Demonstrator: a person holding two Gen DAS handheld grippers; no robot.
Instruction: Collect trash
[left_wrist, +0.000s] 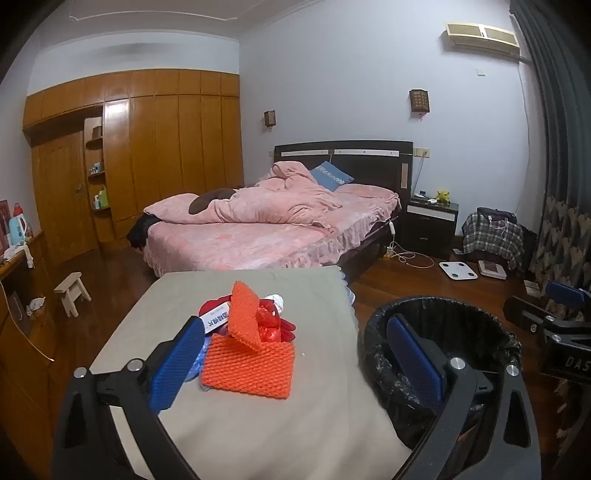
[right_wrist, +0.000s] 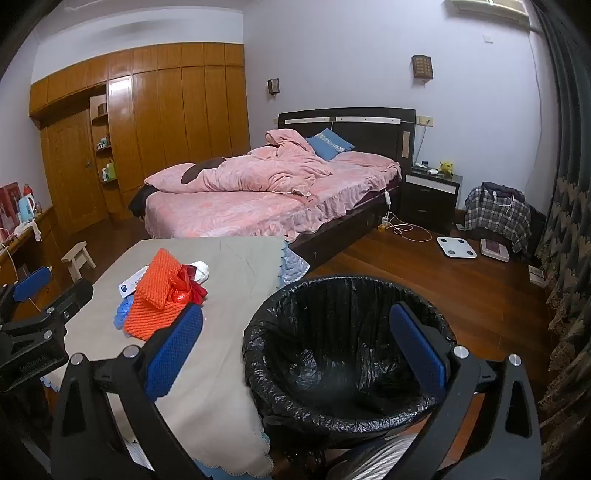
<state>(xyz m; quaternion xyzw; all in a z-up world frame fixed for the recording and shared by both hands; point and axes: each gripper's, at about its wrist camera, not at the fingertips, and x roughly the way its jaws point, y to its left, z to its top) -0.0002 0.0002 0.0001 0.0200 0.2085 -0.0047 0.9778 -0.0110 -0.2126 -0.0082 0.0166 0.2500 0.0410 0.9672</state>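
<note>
- Plainly, nothing is picked up at this moment: the left tongs (left_wrist: 295, 354) are spread wide and empty above the worktop (left_wrist: 317, 413), and the right tongs (right_wrist: 295, 343) are likewise wide apart and empty, hanging over the mouth of the bin (right_wrist: 332, 417).
- The trash sits in one heap near the middle of the worktop: a flat orange foam net (left_wrist: 251, 369) lying nearest the left tongs, a second orange net (left_wrist: 243, 314) propped up on edge over it, crumpled red plastic (left_wrist: 269, 325) behind, a white printed packet (left_wrist: 216, 319), a white wad (left_wrist: 275, 299) at the far side, and something pale blue (right_wrist: 122, 314) tucked under the near-left edge.
- The bin, lined with a black bag, stands just beside the worktop's right edge and looks empty as far as its inside shows.
- The flat net's long axis runs roughly left to right across the left view; the propped net stands steeply, with its upper end leaning away from the camera.
- I judge the next move to be the left tongs lowering onto the heap, most easily closing across the propped net's thin edge.
- That light foam may slip or drag neighbours along.
</note>
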